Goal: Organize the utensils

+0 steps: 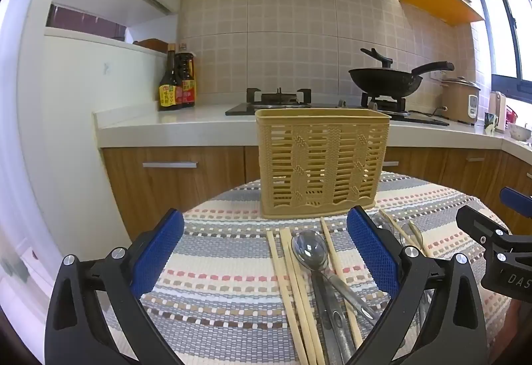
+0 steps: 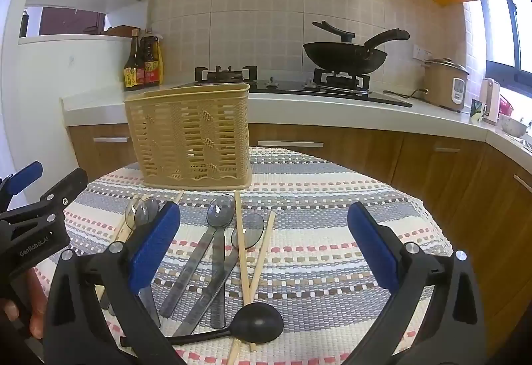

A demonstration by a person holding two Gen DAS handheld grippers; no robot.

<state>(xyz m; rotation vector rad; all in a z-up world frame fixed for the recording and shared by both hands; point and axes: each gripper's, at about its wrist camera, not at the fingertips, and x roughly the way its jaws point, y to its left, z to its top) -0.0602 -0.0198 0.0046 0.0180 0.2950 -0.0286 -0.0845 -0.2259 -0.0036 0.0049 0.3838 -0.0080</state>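
Observation:
A tan slotted utensil basket (image 1: 321, 162) stands upright at the far side of a round table; it also shows in the right wrist view (image 2: 193, 140). In front of it lie metal spoons (image 1: 309, 250) (image 2: 219, 215), wooden chopsticks (image 1: 292, 285) (image 2: 241, 245) and a black ladle (image 2: 257, 321), loosely piled. My left gripper (image 1: 266, 252) is open and empty, low over the chopsticks and a spoon. My right gripper (image 2: 264, 247) is open and empty, over the spoons and chopsticks. Each gripper's body shows at the edge of the other's view.
The table has a striped woven cloth (image 2: 332, 232). Behind it runs a kitchen counter (image 1: 173, 125) with sauce bottles (image 1: 176, 82), a gas hob, a black wok (image 2: 345, 57) and a rice cooker (image 2: 445, 84). Wooden cabinets stand below.

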